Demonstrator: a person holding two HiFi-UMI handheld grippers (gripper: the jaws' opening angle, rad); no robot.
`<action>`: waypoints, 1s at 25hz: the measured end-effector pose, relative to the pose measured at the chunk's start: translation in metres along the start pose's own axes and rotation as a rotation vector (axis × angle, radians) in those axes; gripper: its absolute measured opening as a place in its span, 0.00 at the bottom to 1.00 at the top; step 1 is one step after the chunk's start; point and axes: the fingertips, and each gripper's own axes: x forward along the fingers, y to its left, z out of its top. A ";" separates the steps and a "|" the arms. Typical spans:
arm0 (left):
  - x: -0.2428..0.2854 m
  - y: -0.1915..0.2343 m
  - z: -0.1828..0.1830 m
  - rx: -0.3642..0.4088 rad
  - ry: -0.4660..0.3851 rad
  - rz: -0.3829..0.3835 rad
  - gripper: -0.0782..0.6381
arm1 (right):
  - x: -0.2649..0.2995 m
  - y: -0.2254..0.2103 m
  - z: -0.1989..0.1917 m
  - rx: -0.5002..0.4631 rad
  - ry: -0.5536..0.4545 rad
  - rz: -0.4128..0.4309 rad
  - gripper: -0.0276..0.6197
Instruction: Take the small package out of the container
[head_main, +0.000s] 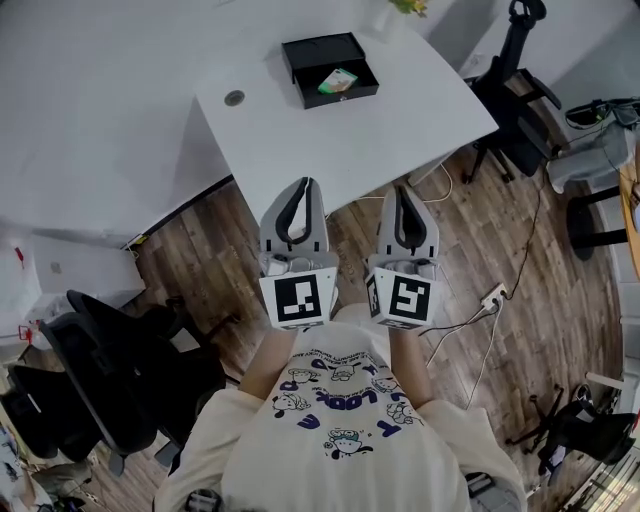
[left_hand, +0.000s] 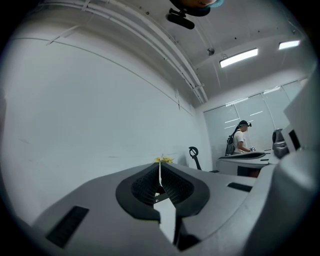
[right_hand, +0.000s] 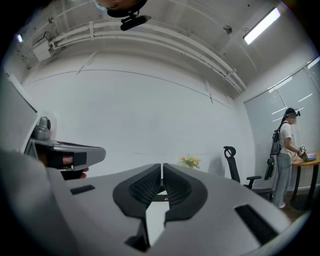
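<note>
The left tool (head_main: 304, 186) and right tool (head_main: 406, 192) are pressed together, empty. The package (head_main: 338, 81) lies in the box (head_main: 320, 52), well ahead of both. If they arrive unopened, they could shove the box across the counter (head_main: 400, 130).

Bright, even room light; ceiling strip lights (right_hand: 262, 25) glare; gripper views fisheye-warped, dark corners.

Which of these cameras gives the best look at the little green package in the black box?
The head view. It looks down on the package lying inside the open black box on the white table. Both gripper views point level at the wall and show nothing of the package.
</note>
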 end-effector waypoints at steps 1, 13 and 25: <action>0.002 0.002 -0.001 0.006 -0.002 -0.002 0.14 | 0.002 0.001 -0.001 0.001 0.003 -0.003 0.09; 0.026 0.008 -0.015 -0.008 0.035 -0.041 0.14 | 0.021 -0.001 -0.017 0.017 0.058 -0.032 0.09; 0.077 -0.002 -0.025 -0.007 0.051 -0.043 0.14 | 0.066 -0.033 -0.032 0.039 0.084 -0.028 0.09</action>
